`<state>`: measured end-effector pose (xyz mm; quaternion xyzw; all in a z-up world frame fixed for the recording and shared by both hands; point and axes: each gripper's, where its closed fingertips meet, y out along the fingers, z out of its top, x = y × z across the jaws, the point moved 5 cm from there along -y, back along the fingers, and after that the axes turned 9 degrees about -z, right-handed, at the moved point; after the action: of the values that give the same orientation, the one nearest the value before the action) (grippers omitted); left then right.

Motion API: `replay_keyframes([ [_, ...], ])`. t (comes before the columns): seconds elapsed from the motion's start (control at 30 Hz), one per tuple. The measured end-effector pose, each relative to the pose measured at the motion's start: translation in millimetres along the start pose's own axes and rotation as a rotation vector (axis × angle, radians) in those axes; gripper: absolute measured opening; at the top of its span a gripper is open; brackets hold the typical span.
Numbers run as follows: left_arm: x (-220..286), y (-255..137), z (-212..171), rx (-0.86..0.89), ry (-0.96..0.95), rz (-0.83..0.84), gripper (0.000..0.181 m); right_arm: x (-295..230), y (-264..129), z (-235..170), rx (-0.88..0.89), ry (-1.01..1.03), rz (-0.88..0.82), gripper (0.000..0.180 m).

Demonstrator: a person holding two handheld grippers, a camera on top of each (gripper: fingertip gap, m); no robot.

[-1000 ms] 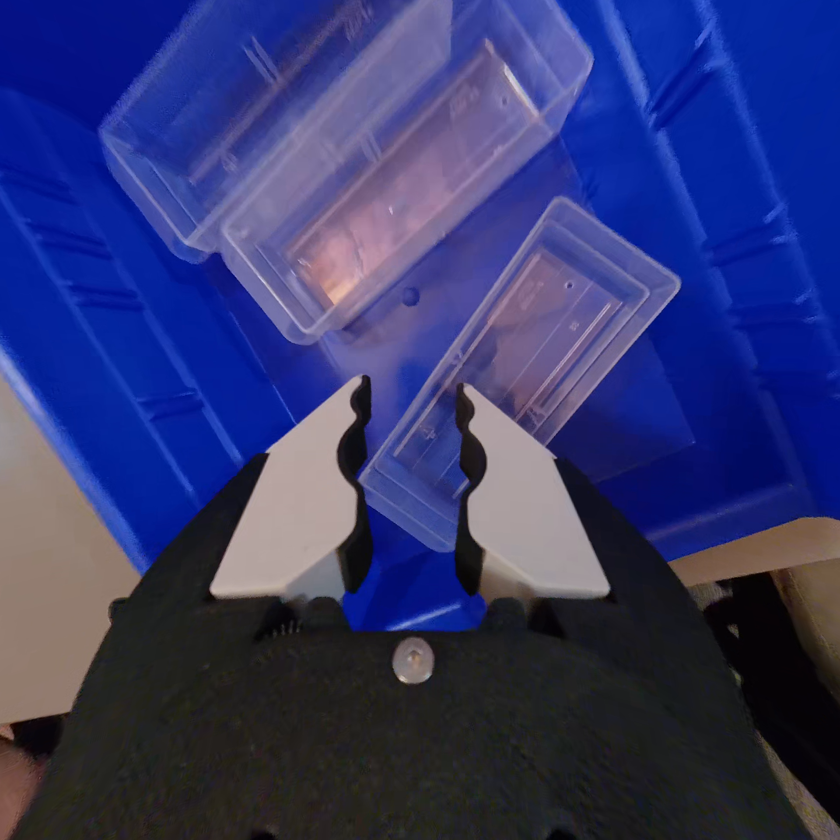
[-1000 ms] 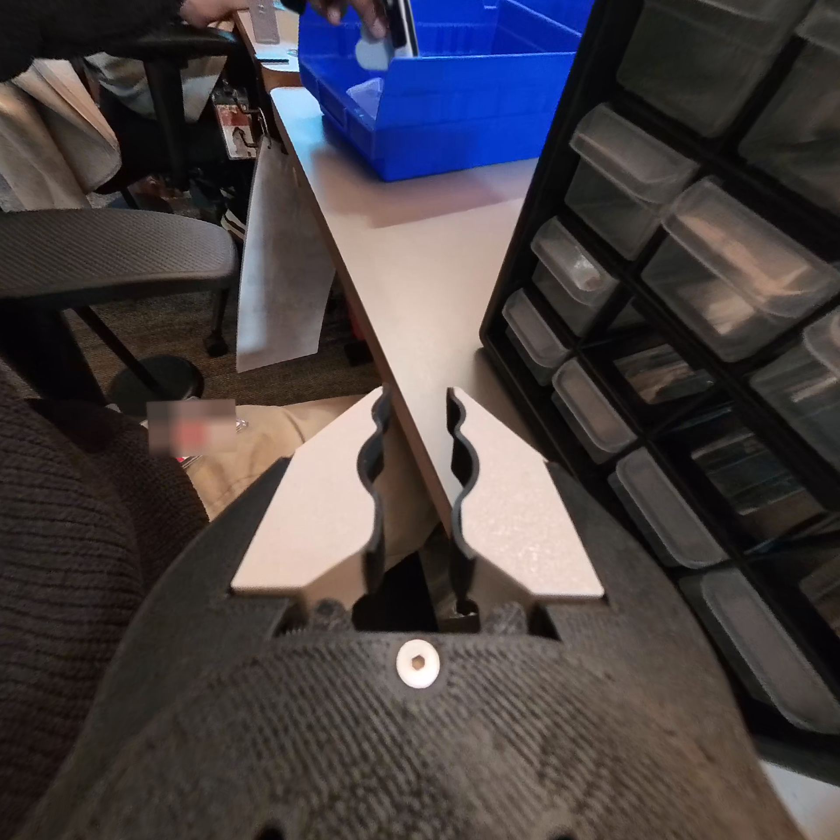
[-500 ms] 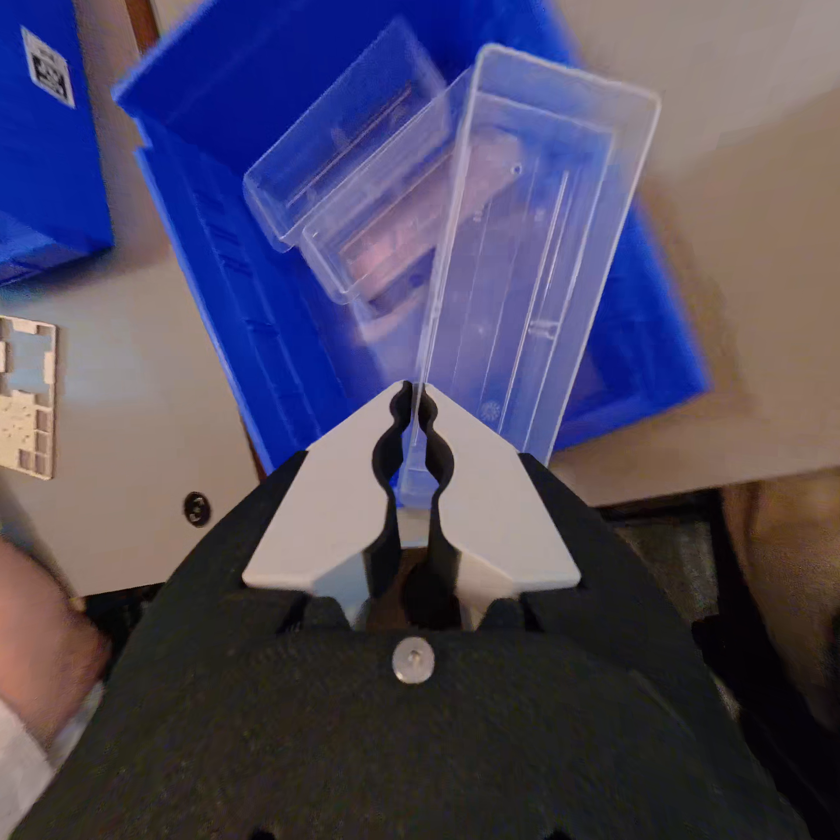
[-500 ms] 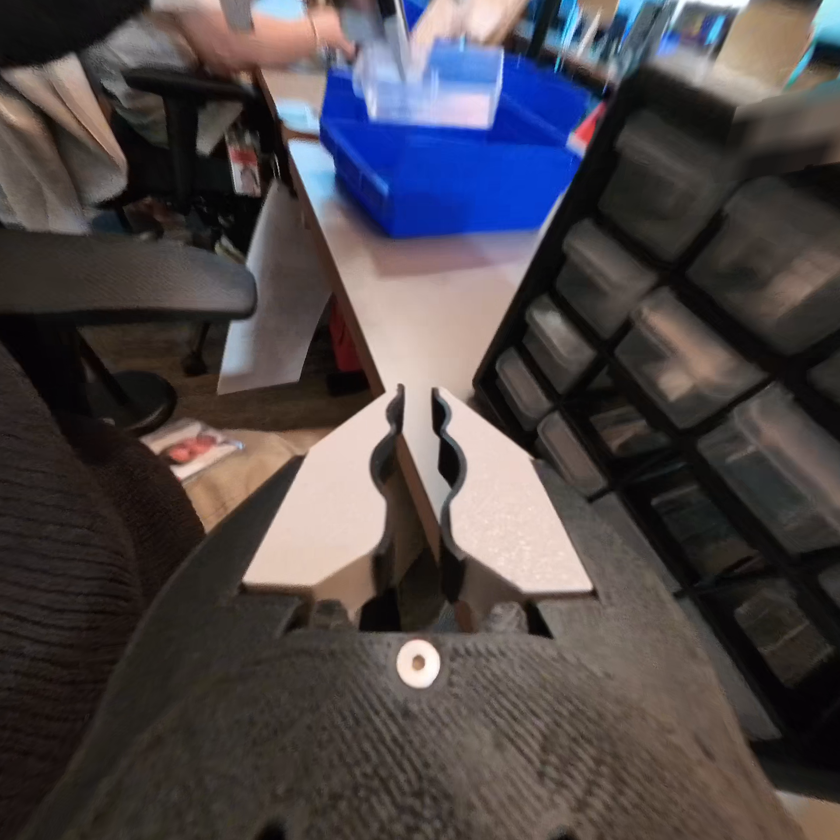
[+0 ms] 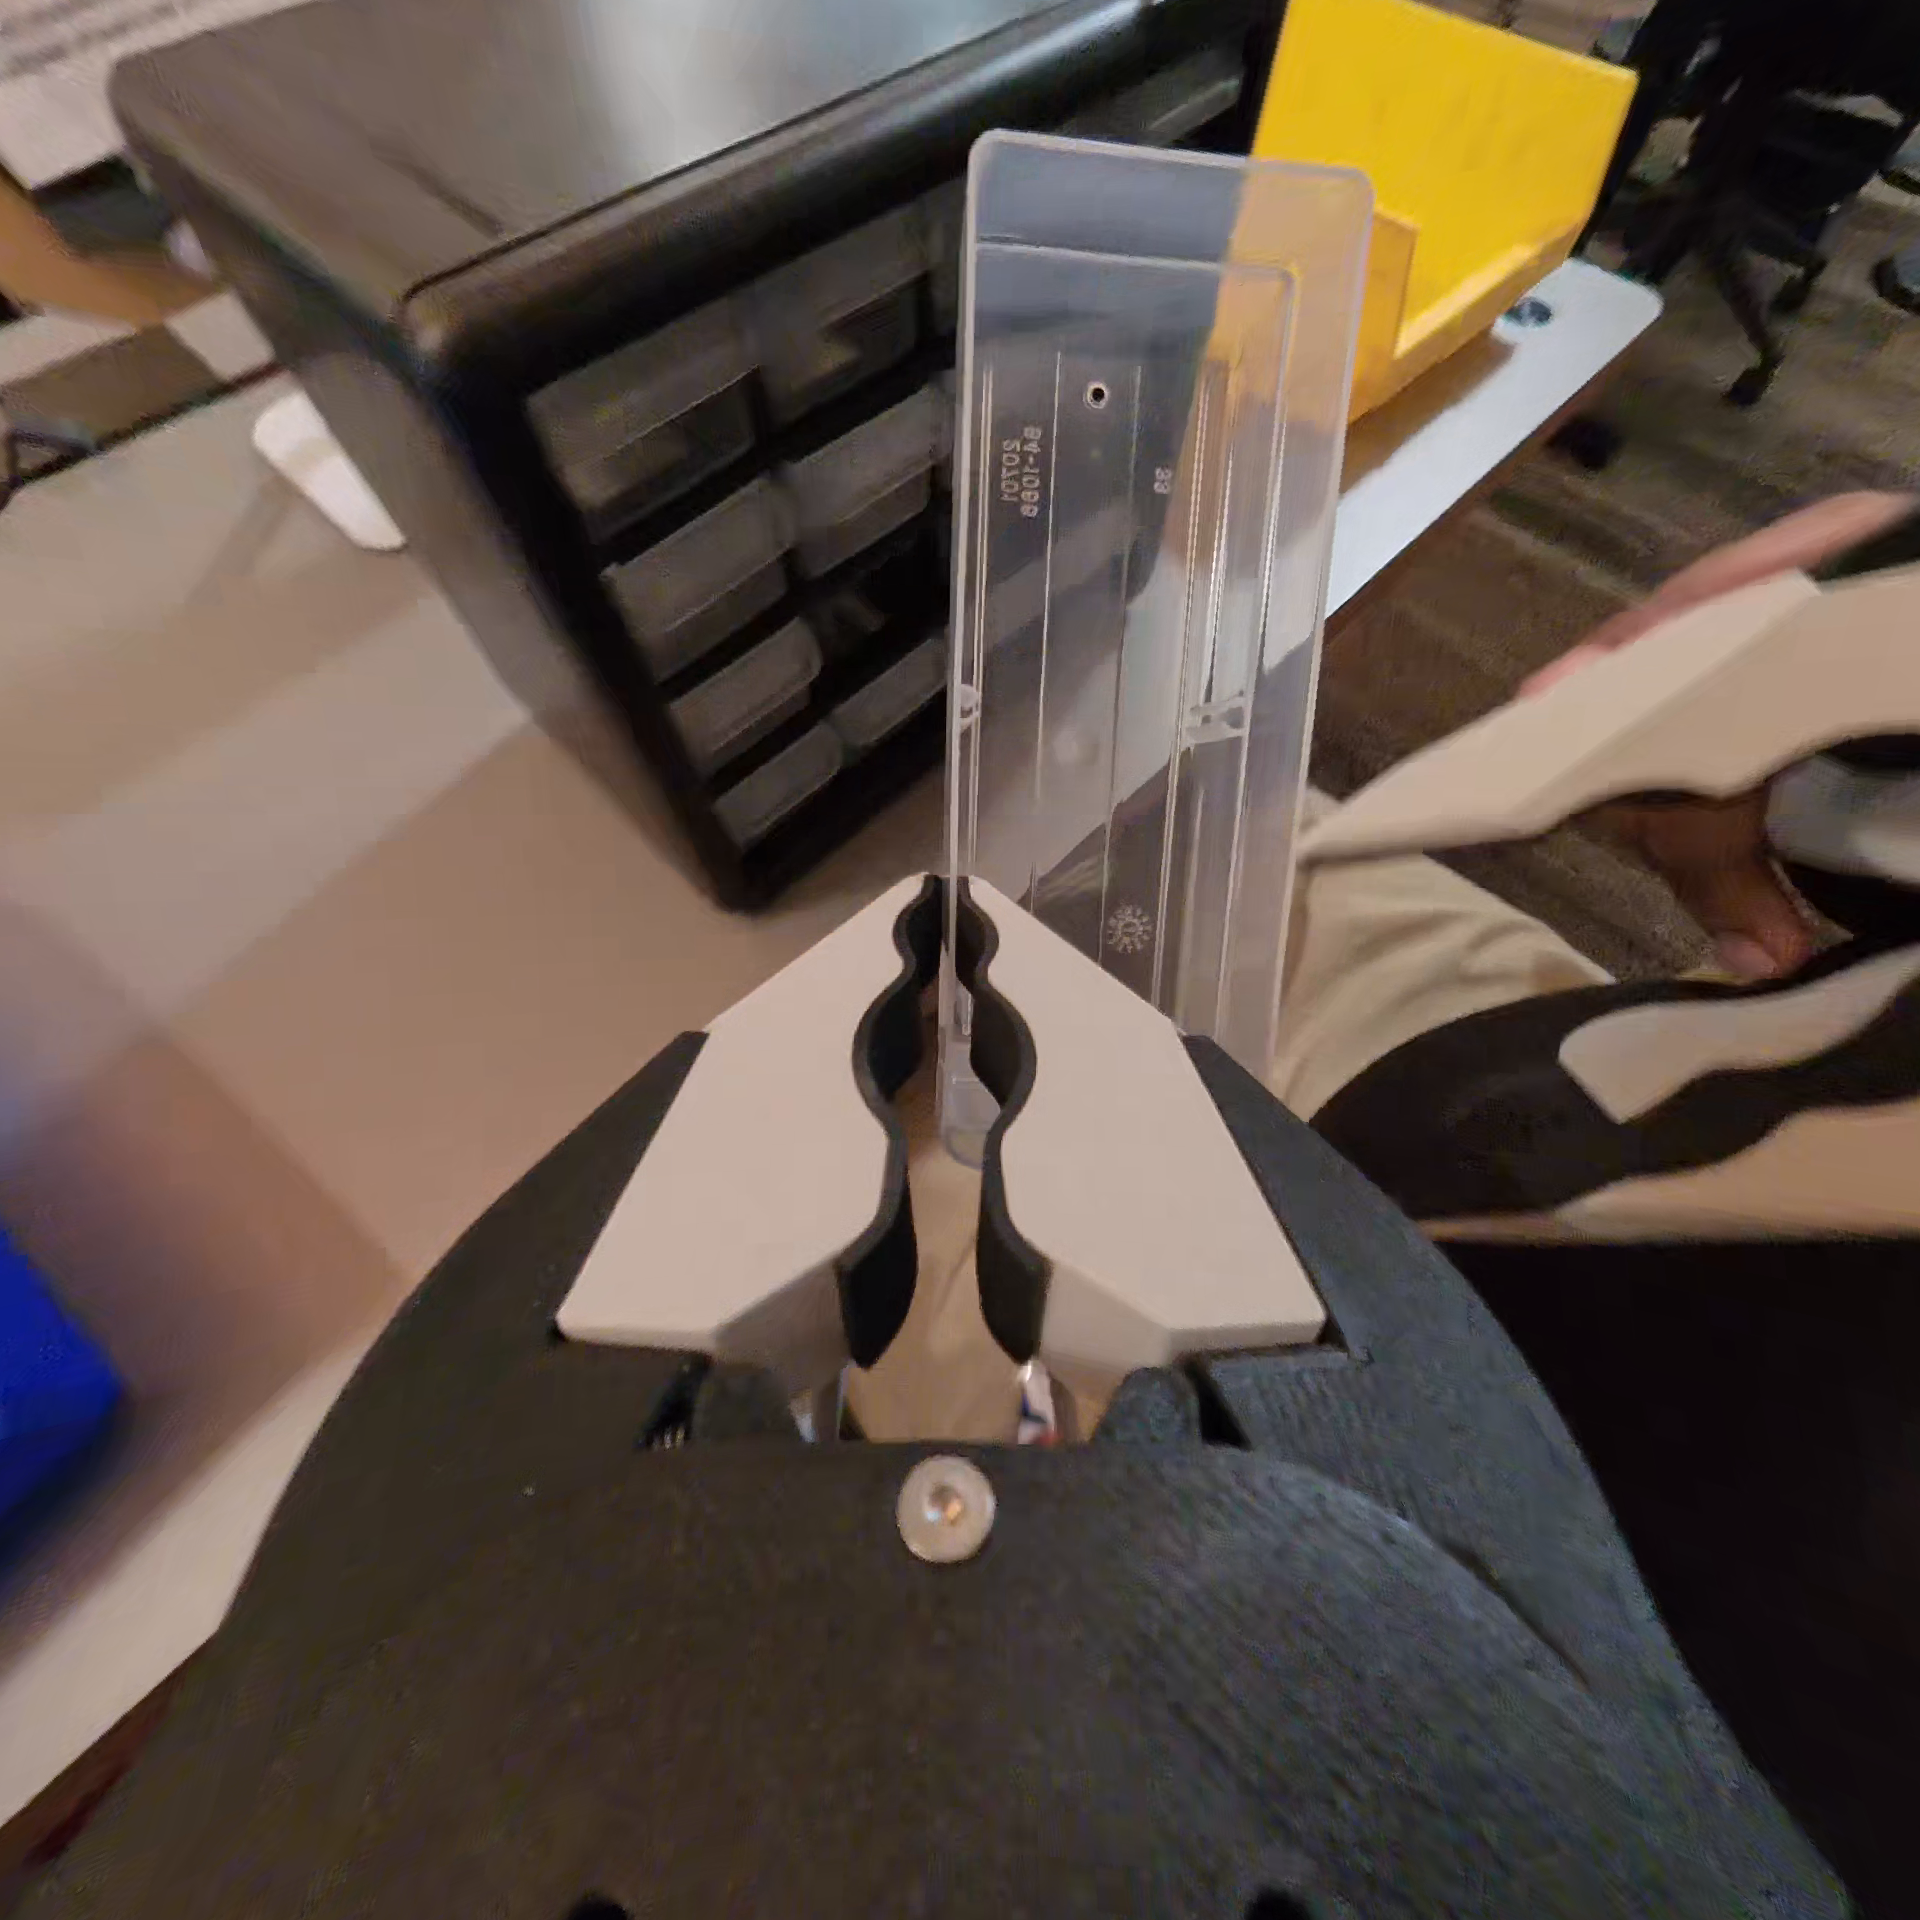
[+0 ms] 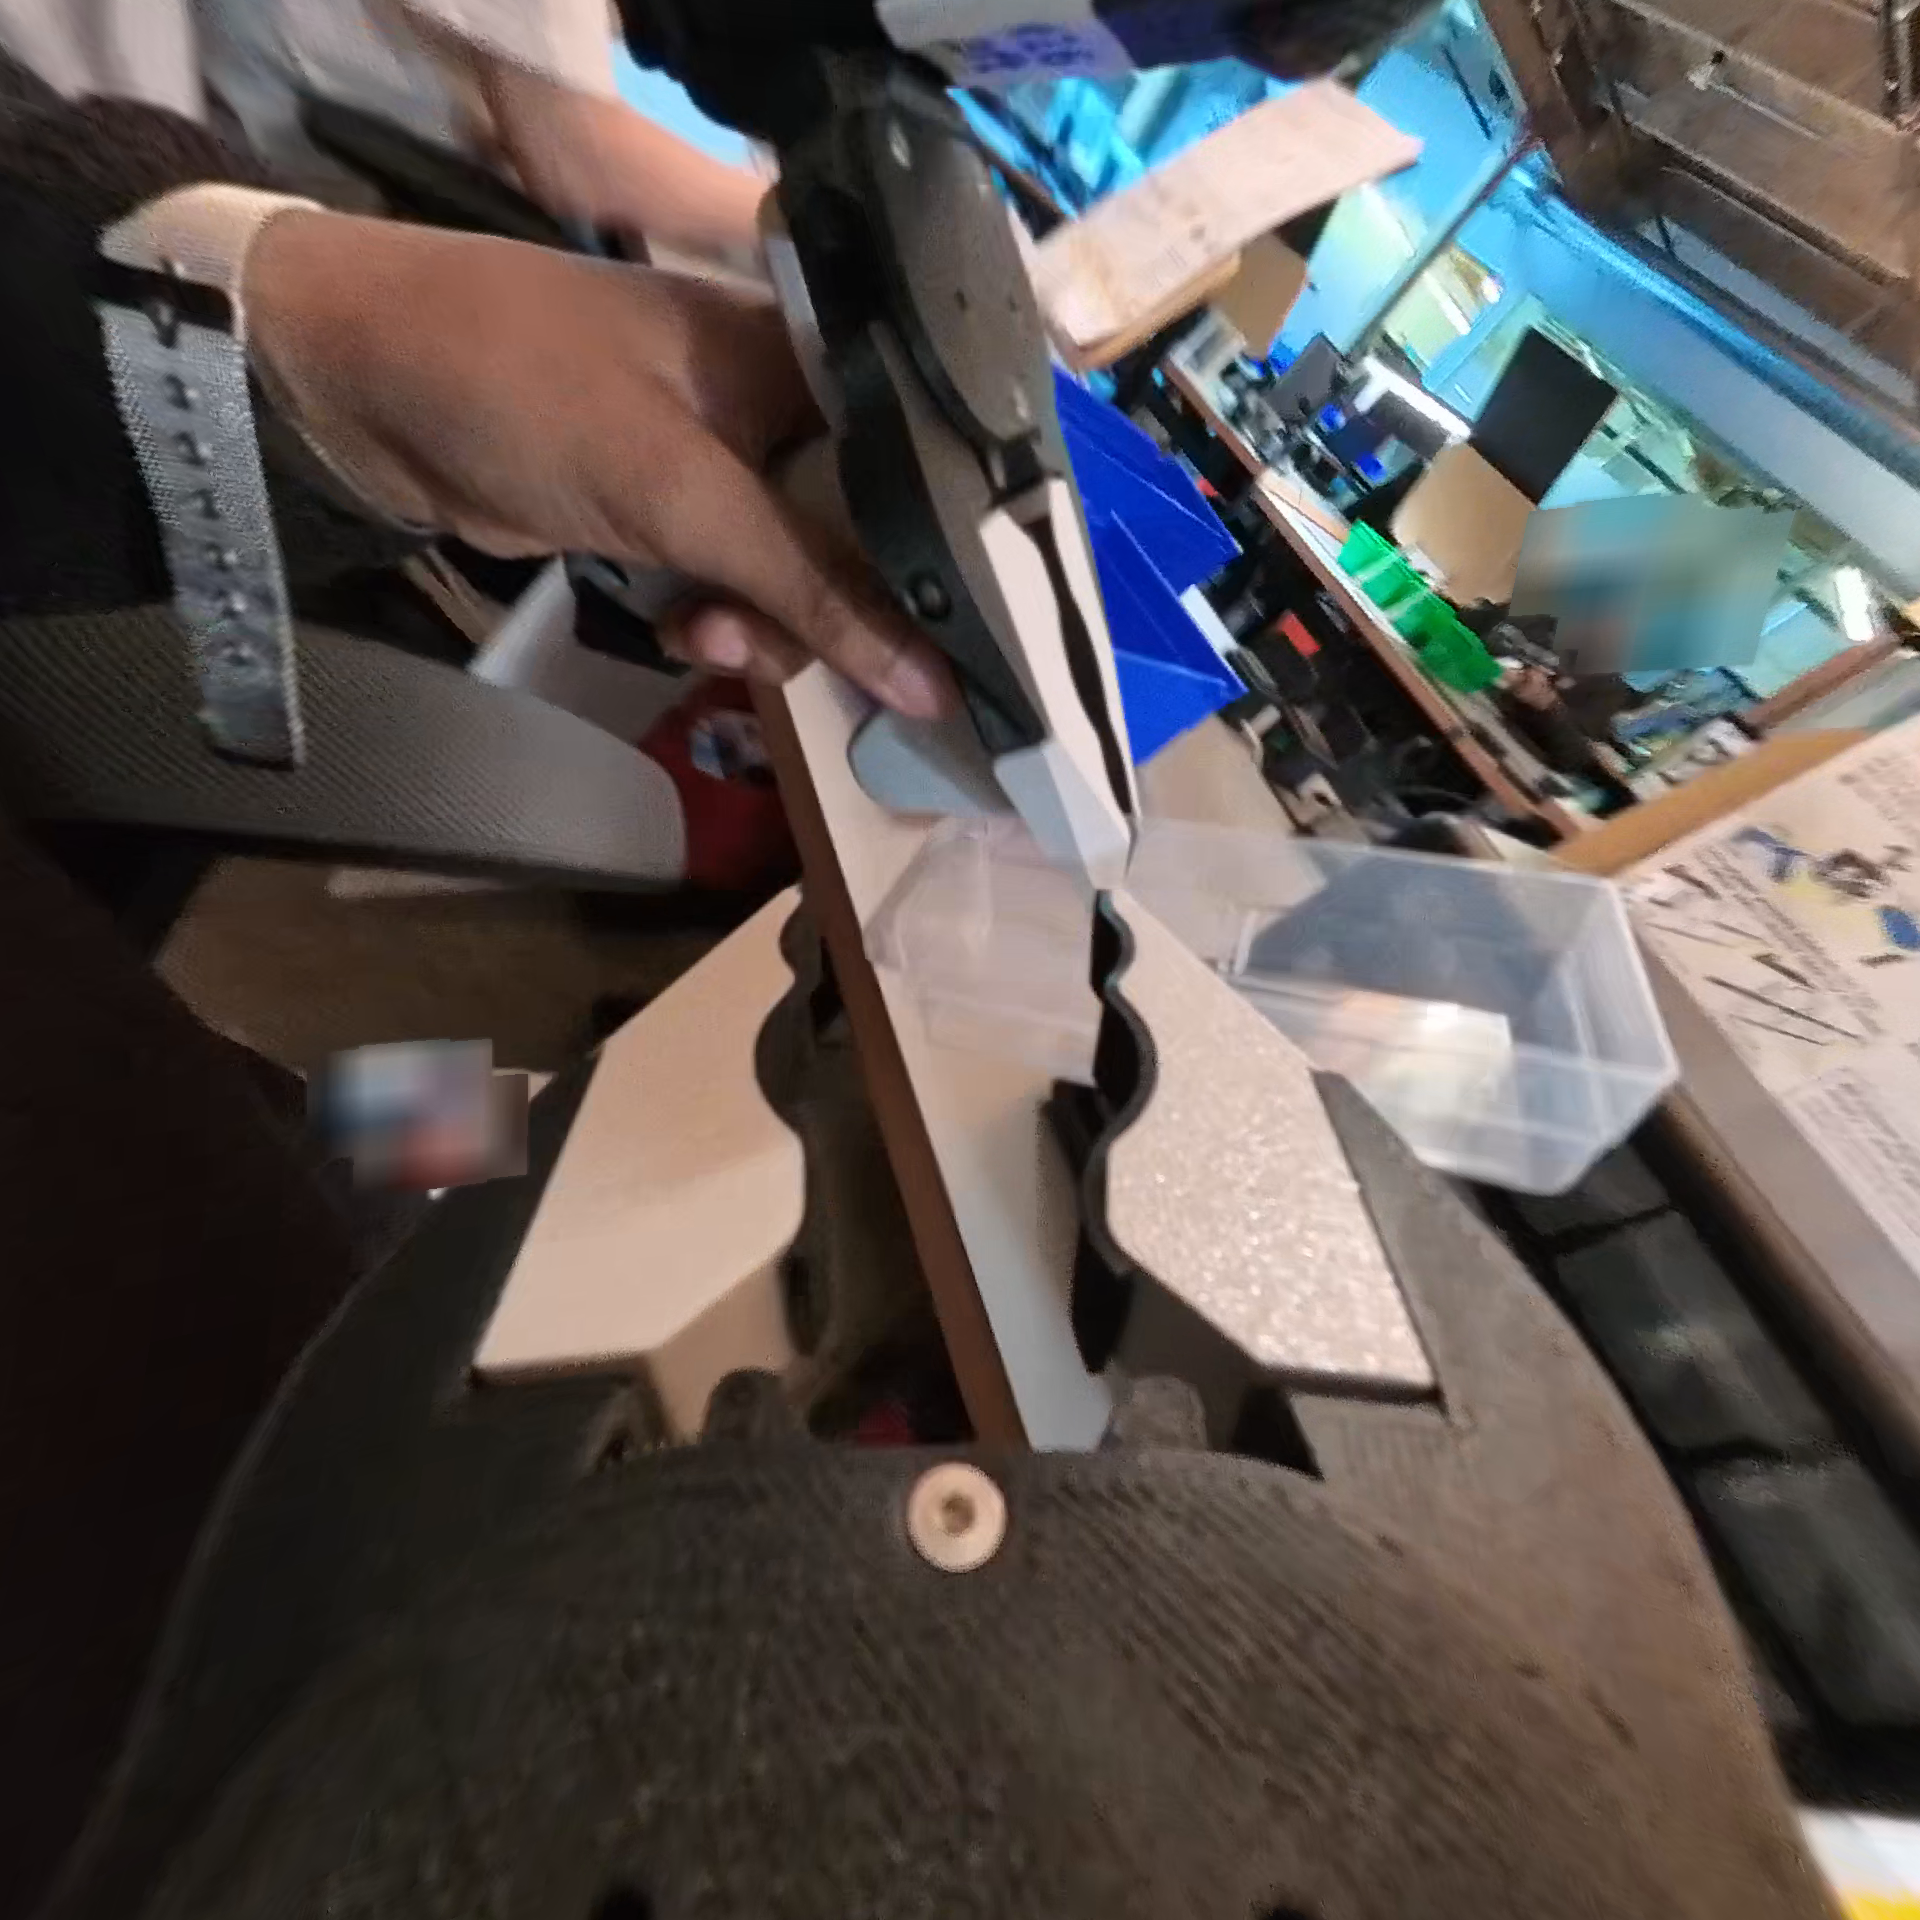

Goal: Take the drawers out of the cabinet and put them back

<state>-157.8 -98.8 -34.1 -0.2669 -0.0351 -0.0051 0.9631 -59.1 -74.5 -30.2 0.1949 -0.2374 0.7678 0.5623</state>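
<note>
One clear drawer (image 5: 1132, 582) is now travelling clenched by its side wall in the left tool (image 5: 948, 894), away from the blue bin, toward the black cabinet (image 5: 665, 436) ahead; the right tool (image 6: 956, 935) is waiting released beside it, so re-insertion seems next

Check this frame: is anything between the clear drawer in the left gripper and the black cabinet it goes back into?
Nothing visible blocks it. The left gripper pinches one wall of the clear drawer, held in the air in front of the black cabinet. The right gripper is open, off to the right, outside that path.
</note>
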Motion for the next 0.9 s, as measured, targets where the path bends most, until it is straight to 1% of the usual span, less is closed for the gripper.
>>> replay_keyframes([
  [0.03, 7, 9, 2, 0.024, -0.002, -0.016, 0.000, -2, -1, 0, -0.041, -0.045, -0.032, 0.049],
  [0.13, 24, 35, 6, 0.059, -0.077, -0.145, 0.000, -2, 3, -15, -0.231, -0.191, -0.150, 0.048],
  [0.23, 28, 50, 10, 0.107, -0.121, -0.190, 0.000, 0, 5, -39, -0.446, -0.347, -0.226, 0.041],
  [0.27, 27, 54, 12, 0.120, -0.133, -0.192, 0.000, 1, 5, -44, -0.485, -0.420, -0.251, 0.033],
  [0.33, 27, 58, 13, 0.128, -0.142, -0.197, 0.000, 0, 6, -50, -0.499, -0.537, -0.280, 0.020],
  [0.43, 23, 65, 7, 0.112, -0.146, -0.197, 0.000, -4, 9, -58, -0.521, -0.591, -0.271, 0.017],
  [0.5, 19, 69, 3, 0.111, -0.167, -0.214, 0.000, -3, 10, -63, -0.523, -0.566, -0.241, 0.017],
  [0.57, 16, 73, -2, 0.105, -0.187, -0.254, 0.001, -1, 9, -66, -0.509, -0.489, -0.177, 0.017],
  [0.63, 15, 75, -3, 0.122, -0.203, -0.307, 0.024, -1, 7, -65, -0.476, -0.338, -0.059, 0.017],
  [0.7, 13, 73, 0, 0.176, -0.211, -0.364, 0.048, 1, 3, -63, -0.443, -0.170, 0.066, 0.017],
  [0.77, 11, 71, 2, 0.243, -0.216, -0.410, 0.066, 5, -1, -62, -0.412, -0.042, 0.200, 0.016],
  [0.87, 1, 67, 2, 0.354, -0.244, -0.433, 0.082, 16, -6, -70, -0.367, 0.056, 0.353, 0.017],
  [0.9, -2, 67, 0, 0.373, -0.255, -0.442, 0.083, 22, -7, -74, -0.351, 0.072, 0.384, 0.017],
])
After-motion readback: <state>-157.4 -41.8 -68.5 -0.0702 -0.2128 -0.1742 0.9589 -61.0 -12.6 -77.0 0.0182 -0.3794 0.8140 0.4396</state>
